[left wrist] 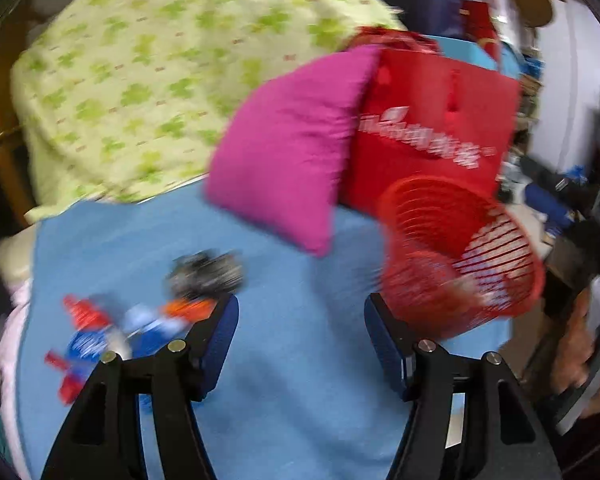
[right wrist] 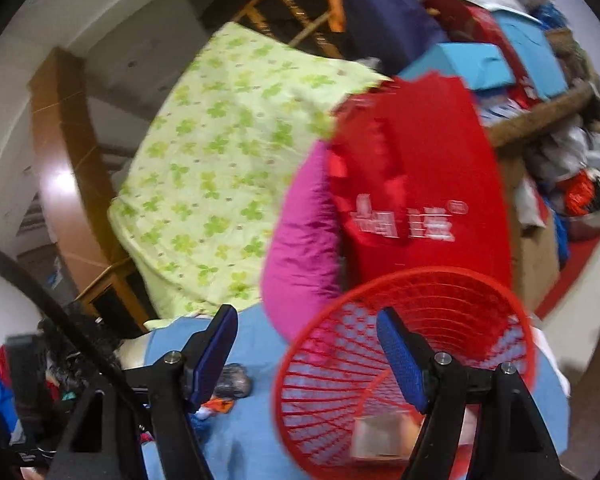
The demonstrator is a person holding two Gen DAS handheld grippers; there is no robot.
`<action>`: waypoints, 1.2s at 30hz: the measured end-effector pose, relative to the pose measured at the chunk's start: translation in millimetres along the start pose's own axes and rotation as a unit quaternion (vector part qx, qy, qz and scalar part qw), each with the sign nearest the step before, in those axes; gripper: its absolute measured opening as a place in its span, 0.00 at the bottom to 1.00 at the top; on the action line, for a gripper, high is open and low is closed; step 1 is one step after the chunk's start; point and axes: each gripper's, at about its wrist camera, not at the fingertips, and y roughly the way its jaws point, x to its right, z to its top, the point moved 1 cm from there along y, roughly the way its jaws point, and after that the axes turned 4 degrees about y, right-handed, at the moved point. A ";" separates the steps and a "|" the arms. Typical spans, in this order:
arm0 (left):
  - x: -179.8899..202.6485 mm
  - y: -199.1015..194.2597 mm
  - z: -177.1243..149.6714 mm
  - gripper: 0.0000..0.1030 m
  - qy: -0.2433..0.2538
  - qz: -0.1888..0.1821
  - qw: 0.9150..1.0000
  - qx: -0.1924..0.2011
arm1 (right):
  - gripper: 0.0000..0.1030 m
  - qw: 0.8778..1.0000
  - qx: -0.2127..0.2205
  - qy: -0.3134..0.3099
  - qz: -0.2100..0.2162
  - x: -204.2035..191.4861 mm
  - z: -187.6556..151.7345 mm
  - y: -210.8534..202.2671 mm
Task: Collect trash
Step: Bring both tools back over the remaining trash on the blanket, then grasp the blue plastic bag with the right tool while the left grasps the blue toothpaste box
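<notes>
Both views blurred by motion. Left gripper (left wrist: 301, 320) at bottom centre of its frame, jaws spread wide, nothing between them, over a blue sheet (left wrist: 292, 360). Trash lies on the sheet at lower left of the left view: a crumpled dark grey wrapper (left wrist: 206, 270), an orange scrap (left wrist: 188, 308) just below it and touching the tip of the left finger (left wrist: 220, 328), and red-and-blue wrappers (left wrist: 88, 336) further left. A red mesh basket (left wrist: 460, 252) sits tipped at centre right, mouth facing the camera, something pale inside but too smeared to name. Behind it a red bag (left wrist: 432, 120) with white lettering, a pink pillow (left wrist: 288, 152) leaning beside it, and a green-patterned quilt (left wrist: 148, 80) filling the upper left. Right gripper (right wrist: 306, 344) also released and wide apart, empty; its right finger (right wrist: 400, 360) overlaps the basket (right wrist: 440, 308) at lower right, with a pale boxy piece (right wrist: 380, 436) visible in the basket. The grey wrapper (right wrist: 232, 380) and orange scrap (right wrist: 218, 404) show at lower centre-left on the sheet (right wrist: 252, 432).
</notes>
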 end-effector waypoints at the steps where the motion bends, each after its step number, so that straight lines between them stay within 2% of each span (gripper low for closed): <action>1: -12.5 -3.2 -8.2 0.65 -0.008 0.014 1.000 -0.003 | 0.74 1.000 -0.003 -0.010 0.012 -11.6 -4.2 2.8; 4: -65.8 -15.0 -42.9 0.65 -0.055 0.060 0.996 -0.021 | 0.74 0.998 -0.022 -0.036 0.043 -46.2 -18.9 17.6; 8: -137.1 -38.3 -87.6 0.65 -0.116 0.137 0.983 -0.033 | 0.74 0.993 -0.075 -0.043 0.077 -81.1 -44.9 48.5; 13: -190.2 -54.2 -125.4 0.66 -0.180 0.170 0.968 -0.041 | 0.74 0.977 -0.183 -0.062 0.093 -122.8 -93.1 102.5; 18: -207.5 -46.6 -145.8 0.66 -0.207 0.161 0.964 -0.052 | 0.74 0.954 -0.277 -0.068 0.090 -146.5 -142.8 153.4; 21: -211.3 -39.7 -155.1 0.66 -0.212 0.152 0.964 -0.057 | 0.74 0.942 -0.322 -0.041 0.086 -154.5 -168.1 182.6; 27: -218.7 -36.4 -162.1 0.66 -0.218 0.147 0.963 -0.061 | 0.74 0.925 -0.368 0.051 0.084 -159.1 -199.8 233.9; 33: -231.7 -32.7 -151.7 0.67 -0.235 0.136 0.961 -0.058 | 0.74 0.910 -0.407 0.066 0.043 -163.7 -229.3 267.6; 34: -234.2 -31.5 -147.2 0.69 -0.238 0.132 0.961 -0.056 | 0.72 0.905 -0.417 0.072 0.045 -162.6 -233.9 270.8; 36: -238.5 -27.5 -136.2 0.80 -0.249 0.121 0.960 -0.048 | 0.58 0.900 -0.428 0.071 0.048 -160.6 -238.6 272.7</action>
